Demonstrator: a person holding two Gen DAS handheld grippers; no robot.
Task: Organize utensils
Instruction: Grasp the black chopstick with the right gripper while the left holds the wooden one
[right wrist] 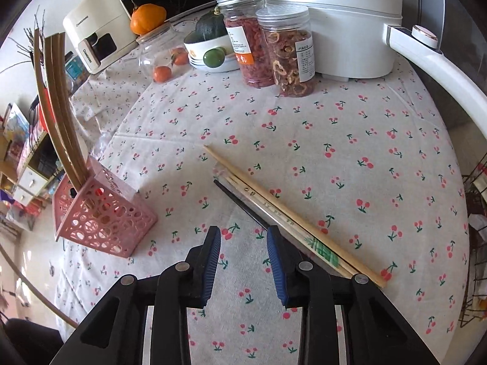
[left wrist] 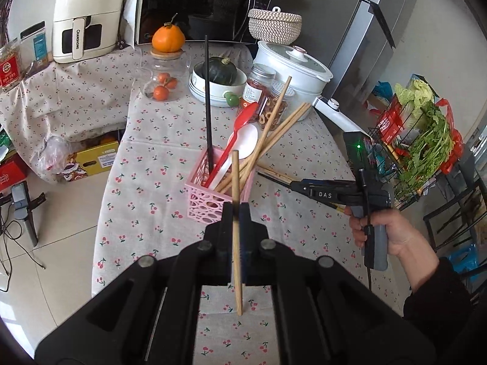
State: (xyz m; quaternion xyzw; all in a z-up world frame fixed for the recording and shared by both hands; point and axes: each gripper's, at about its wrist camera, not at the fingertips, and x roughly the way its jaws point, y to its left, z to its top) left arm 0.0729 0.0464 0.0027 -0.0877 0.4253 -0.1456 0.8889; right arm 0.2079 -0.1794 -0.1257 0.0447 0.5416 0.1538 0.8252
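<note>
My left gripper [left wrist: 236, 210] is shut on a wooden chopstick [left wrist: 235, 182], held upright just in front of the pink basket [left wrist: 202, 203]. The basket holds a red spoon [left wrist: 243, 118], a white spoon [left wrist: 248, 140], a black chopstick [left wrist: 208, 106] and several wooden chopsticks [left wrist: 274, 127]. My right gripper [right wrist: 243, 234] is open with only tablecloth between its fingers. Just right of it lie wooden chopsticks [right wrist: 274, 203], a black chopstick [right wrist: 240, 203] and a wrapped pair [right wrist: 292, 228]. The pink basket [right wrist: 103, 216] stands to its left.
At the back of the cherry-print table [right wrist: 350, 140] stand two clear jars [right wrist: 289, 51], a white pot [right wrist: 344, 18], a bowl with a green squash [left wrist: 217, 85] and a glass jar of tangerines [left wrist: 162, 82]. A wire rack with greens [left wrist: 426, 140] stands to the right.
</note>
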